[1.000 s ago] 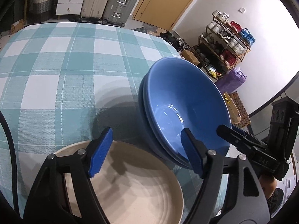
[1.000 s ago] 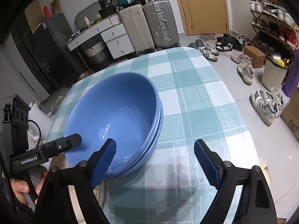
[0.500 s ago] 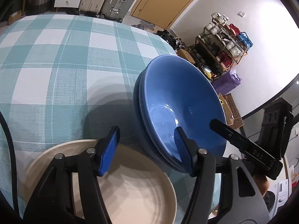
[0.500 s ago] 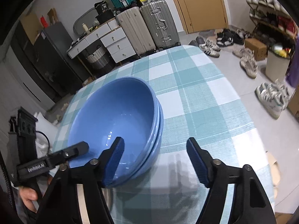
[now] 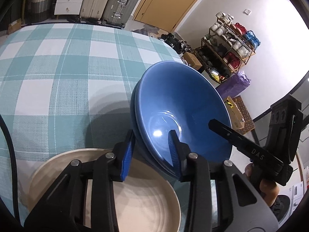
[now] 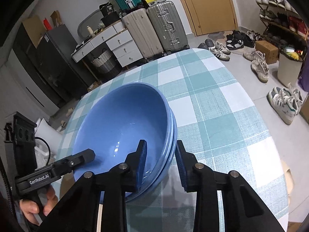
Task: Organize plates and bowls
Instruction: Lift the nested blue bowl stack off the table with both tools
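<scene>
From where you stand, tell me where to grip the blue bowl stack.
Grip the blue bowl stack by its rim, one tool from each opposite side. The walls flare wide, so only the thin edge fits between pads. Both the left tool and right tool already straddle it, closing.

My blue bowls (image 5: 179, 104) are glossy glazed ceramic, light glinting off the smooth inside. Beside them, the cream plate (image 5: 146, 205) looks matt, faintly ridged in rings. Under the bowls, the checked tablecloth (image 5: 58, 73) is woven cloth, coarse-textured. My fingers' pads (image 6: 142, 162) are ribbed blue rubber on matt black plastic, with shiny metal pins.
</scene>
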The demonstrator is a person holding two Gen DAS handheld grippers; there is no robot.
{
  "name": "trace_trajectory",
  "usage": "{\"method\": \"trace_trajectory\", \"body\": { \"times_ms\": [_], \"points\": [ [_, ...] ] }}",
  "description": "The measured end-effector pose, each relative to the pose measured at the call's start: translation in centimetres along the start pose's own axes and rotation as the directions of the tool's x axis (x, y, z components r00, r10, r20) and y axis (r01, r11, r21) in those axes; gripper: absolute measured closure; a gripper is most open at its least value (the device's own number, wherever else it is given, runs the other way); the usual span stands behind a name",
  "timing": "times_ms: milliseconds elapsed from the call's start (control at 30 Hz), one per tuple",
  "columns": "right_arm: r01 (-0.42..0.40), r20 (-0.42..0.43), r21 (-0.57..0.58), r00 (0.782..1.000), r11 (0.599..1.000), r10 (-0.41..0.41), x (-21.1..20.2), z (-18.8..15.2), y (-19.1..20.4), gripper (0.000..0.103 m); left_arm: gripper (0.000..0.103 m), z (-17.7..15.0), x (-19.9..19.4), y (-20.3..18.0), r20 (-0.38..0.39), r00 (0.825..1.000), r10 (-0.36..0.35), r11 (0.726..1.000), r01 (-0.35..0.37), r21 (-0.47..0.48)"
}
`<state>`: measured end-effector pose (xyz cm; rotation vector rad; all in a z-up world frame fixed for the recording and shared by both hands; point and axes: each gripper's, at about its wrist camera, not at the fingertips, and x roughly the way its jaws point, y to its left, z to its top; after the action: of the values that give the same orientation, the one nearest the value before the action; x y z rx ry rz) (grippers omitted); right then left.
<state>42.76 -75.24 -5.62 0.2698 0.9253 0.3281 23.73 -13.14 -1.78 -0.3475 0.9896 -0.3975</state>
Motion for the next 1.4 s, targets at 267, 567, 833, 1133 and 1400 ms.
{"method": "trace_trajectory", "body": {
  "times_ms": [267,567,833,1133,1400],
  "points": [
    [0.001,0.017,-0.009,1.0,1.0,-0.001,-0.6,0.0,0.4,0.072,0.071,-0.2,-0.4,-0.2,0.008,1.0,0.014,1.0,-0.014,0.009],
    [-0.003,0.055,-0.02,0.998,1.0,0.004,-3.1,-0.2,0.9,0.072,0.071,-0.4,-2.9,-1.6,0.054,0.998,0.02,0.999,-0.023,0.045],
    [-0.017,0.088,-0.042,0.996,0.999,0.021,-6.0,-0.8,2.6,0.072,0.071,-1.4,-6.6,-3.1,0.098,0.995,0.028,0.997,-0.034,0.064],
    [-0.045,0.116,-0.074,0.992,0.996,0.053,-8.9,-1.7,5.2,0.072,0.071,-3.2,-12.0,-4.3,0.155,0.987,0.045,0.996,-0.056,0.071],
    [-0.068,0.123,-0.106,0.989,0.992,0.081,-10.4,-2.9,7.7,0.072,0.071,-5.2,-16.5,-4.6,0.193,0.979,0.069,0.994,-0.083,0.065]
  ]
}}
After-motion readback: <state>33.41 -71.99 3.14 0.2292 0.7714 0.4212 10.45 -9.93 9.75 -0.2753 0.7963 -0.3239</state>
